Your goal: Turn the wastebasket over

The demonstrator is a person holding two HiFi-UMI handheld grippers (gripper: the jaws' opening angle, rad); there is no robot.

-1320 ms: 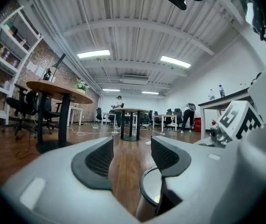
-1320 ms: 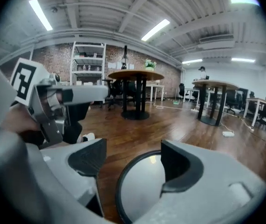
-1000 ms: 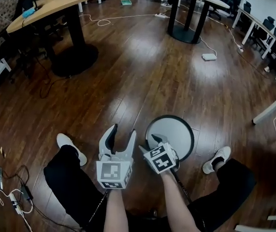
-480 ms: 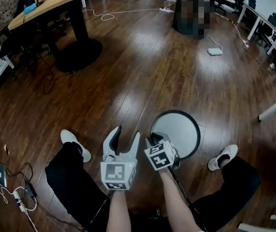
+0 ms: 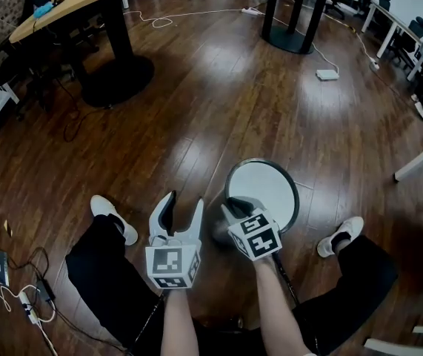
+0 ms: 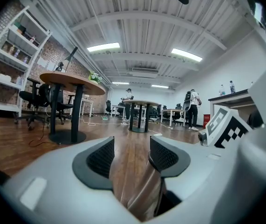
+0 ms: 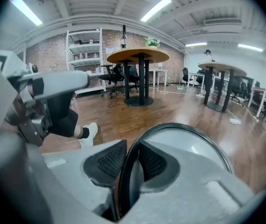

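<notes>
The wastebasket (image 5: 270,188) stands upright on the wooden floor between the person's feet, round, with a black rim and a white inside. My right gripper (image 5: 233,208) sits at its near left edge. In the right gripper view the black rim (image 7: 179,126) runs between the pads of my right gripper (image 7: 130,161); the jaws have just been closing and now pinch it. My left gripper (image 5: 182,208) hangs just left of the basket, apart from it. In the left gripper view, only floor shows between the open pads of my left gripper (image 6: 132,155).
The person's white shoes (image 5: 111,213) (image 5: 341,236) flank the basket. Round-based tables (image 5: 115,80) (image 5: 289,39) stand farther off. A white box (image 5: 327,74) lies on the floor, cables (image 5: 18,295) trail at the near left, and a white table leg (image 5: 418,165) crosses the right.
The right gripper's jaws have closed onto the basket's near left rim. The left gripper has sunk slightly, staying open beside the basket.
</notes>
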